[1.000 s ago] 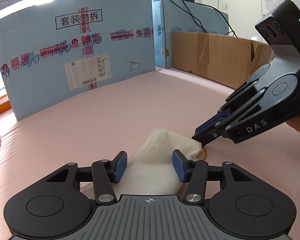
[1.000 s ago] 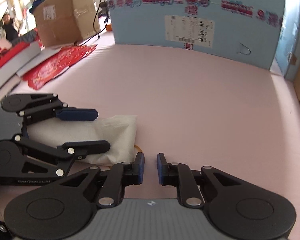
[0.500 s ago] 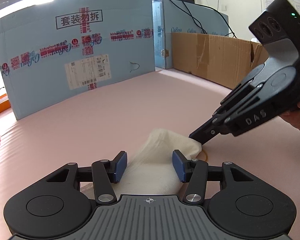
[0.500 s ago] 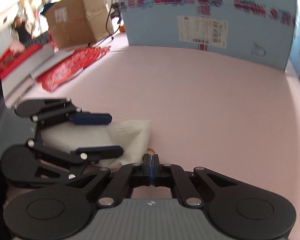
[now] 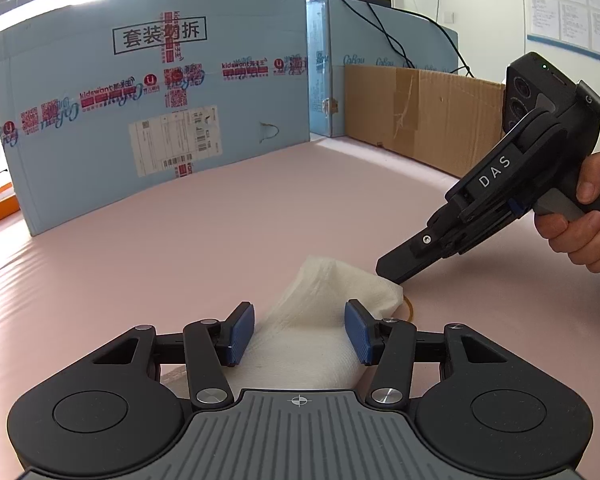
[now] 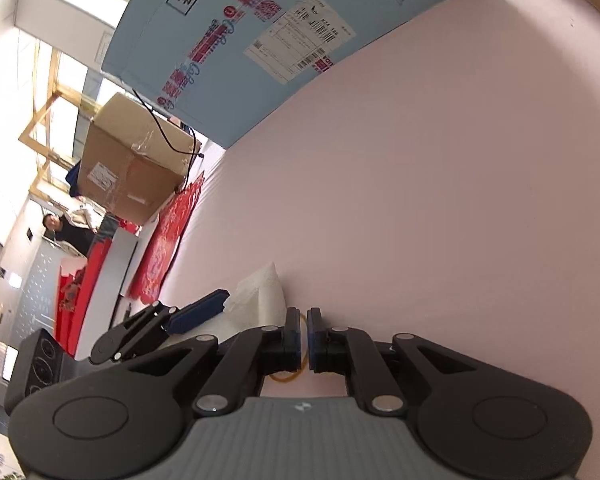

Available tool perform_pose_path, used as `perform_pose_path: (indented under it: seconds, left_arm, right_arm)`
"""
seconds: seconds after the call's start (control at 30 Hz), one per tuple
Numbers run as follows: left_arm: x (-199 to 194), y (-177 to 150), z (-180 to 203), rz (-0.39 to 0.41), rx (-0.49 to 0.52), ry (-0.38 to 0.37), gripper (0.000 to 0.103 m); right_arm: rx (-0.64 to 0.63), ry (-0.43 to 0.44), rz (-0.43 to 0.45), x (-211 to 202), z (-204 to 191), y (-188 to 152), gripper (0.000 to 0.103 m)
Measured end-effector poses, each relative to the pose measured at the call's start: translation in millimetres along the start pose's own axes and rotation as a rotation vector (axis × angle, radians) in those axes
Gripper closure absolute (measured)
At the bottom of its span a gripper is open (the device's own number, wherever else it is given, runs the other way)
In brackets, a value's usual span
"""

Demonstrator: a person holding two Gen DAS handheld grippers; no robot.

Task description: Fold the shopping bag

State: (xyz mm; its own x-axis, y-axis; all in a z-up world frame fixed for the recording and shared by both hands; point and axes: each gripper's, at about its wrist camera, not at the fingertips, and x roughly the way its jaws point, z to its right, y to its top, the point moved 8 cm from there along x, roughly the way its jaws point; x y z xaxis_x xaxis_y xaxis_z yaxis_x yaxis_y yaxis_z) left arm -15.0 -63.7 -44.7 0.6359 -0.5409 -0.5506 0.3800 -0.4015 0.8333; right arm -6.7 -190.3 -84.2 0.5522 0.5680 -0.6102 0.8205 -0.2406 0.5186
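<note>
1. Lying on the pink tabletop, the white folded shopping bag runs lengthwise straight ahead of the left gripper, whose jaws stand wide on either side of it without touching.
2. The right gripper is rolled sideways with jaws nearly together; an orange rubber band sits at the bag's far right corner, between them, though whether it is pinched I cannot tell.
3. That corner is nearer the right gripper.
</note>
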Motion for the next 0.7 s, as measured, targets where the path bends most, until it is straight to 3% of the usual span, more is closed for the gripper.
perform_pose_path:
  seconds: [0.2,0.37,0.43,0.47,0.53,0.67,0.7]
  left_arm:
    - [-2,-1,3,0.0,0.034,0.023,0.053]
    - [-2,-2,2,0.003,0.035,0.023,0.053]
    - [-2,-2,2,0.004,0.034,0.022,0.053]
    - [-2,-2,1,0.005,0.033,0.02,0.053]
    - [-2,-2,1,0.005,0.028,0.015,0.053]
    - [-2,-2,0,0.005,0.02,0.008,0.053]
    - [-2,-2,1,0.005,0.018,0.007,0.053]
  right_arm:
    - [-0.394,-0.23,-0.04,7,-39,-17,0.095]
    - [-0.59,-0.378,-0.062,17,-57,-29,0.09]
    - [-0.638,-0.452,-0.057,17,-58,-30,0.069]
    - [-0.654,-0.497,-0.048,17,-57,-30,0.053]
    - [-0.63,-0.468,-0.059,15,-54,-31,0.07]
    - [-0.627,-0.425,-0.086,18,-56,-33,0.083]
    - [-0.631,-0.414,-0.091,19,-57,-34,0.093]
